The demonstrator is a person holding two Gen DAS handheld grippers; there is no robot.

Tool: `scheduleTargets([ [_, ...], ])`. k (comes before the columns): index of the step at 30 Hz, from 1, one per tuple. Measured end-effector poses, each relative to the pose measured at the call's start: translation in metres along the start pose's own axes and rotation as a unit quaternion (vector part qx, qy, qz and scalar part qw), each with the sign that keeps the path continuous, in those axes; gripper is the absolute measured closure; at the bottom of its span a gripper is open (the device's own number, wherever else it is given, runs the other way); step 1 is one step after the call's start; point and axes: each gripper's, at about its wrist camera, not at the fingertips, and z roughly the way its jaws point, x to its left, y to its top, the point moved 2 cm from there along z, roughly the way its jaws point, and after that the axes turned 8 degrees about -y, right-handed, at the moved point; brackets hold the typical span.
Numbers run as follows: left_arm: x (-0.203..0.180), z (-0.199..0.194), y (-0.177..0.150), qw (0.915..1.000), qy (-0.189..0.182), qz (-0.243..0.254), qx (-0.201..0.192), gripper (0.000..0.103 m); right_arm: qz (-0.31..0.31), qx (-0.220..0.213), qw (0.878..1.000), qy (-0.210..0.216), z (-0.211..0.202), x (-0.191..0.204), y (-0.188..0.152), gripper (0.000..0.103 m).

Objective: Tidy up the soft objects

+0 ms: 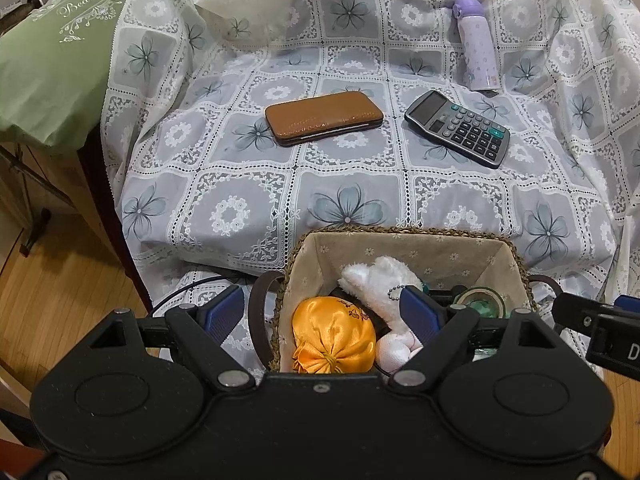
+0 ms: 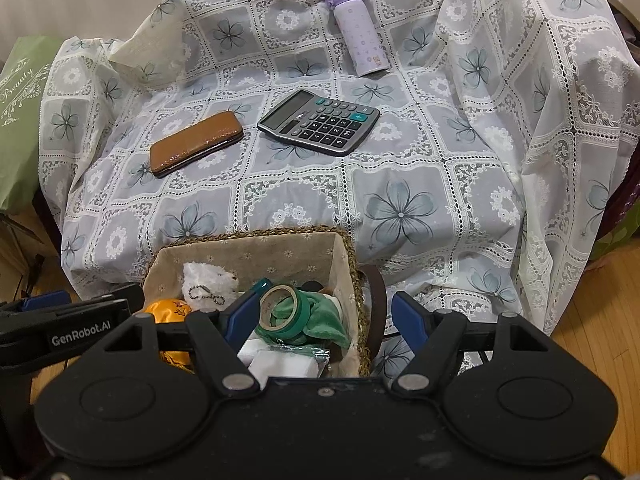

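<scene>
Straddling the two short ends of the lined woven basket (image 1: 304, 256), both grippers are seen with jaws spread and nothing clamped: the left gripper (image 1: 326, 312) has one blue pad outside the basket's left wall by the dark handle loop (image 1: 258, 312) and the other pad inside, next to the toys, while the right gripper (image 2: 326, 316) has one pad inside the basket and one outside its right wall, past the other handle. Whether any pad touches the rim cannot be told. In the basket, at 6 o'clock of the covered surface, an orange satin pouch (image 1: 334, 340) is seen at the left end, a white plush toy (image 1: 384, 280) with a bead chain just beside it, and toward the right end a green plush (image 2: 324, 316) with a roll of green tape (image 2: 282, 308) lying on it; white packets (image 2: 280, 362) are seen nearest the camera. On the floral lace cloth (image 1: 348, 204), well apart from the basket, a brown case (image 1: 323, 117) is laid at about 11 o'clock in the left wrist view, a grey calculator (image 1: 458, 128) at about 1 o'clock, and a lilac bottle (image 1: 476, 46) lies on its side further back at 1 o'clock. A green bag (image 1: 52, 64) printed "Beauty" is seen at 10 o'clock, off the cloth. Wooden floor (image 1: 60, 284) is visible below.
</scene>
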Motion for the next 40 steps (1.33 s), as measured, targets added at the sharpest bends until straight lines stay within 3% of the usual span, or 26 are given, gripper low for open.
scheduleTargets([
  [40,0.014,0.004,0.004,0.9996,-0.011,-0.018,0.018,0.022,-0.009,0.014,1.000,-0.006,0.001,0.009,0.008,0.029],
])
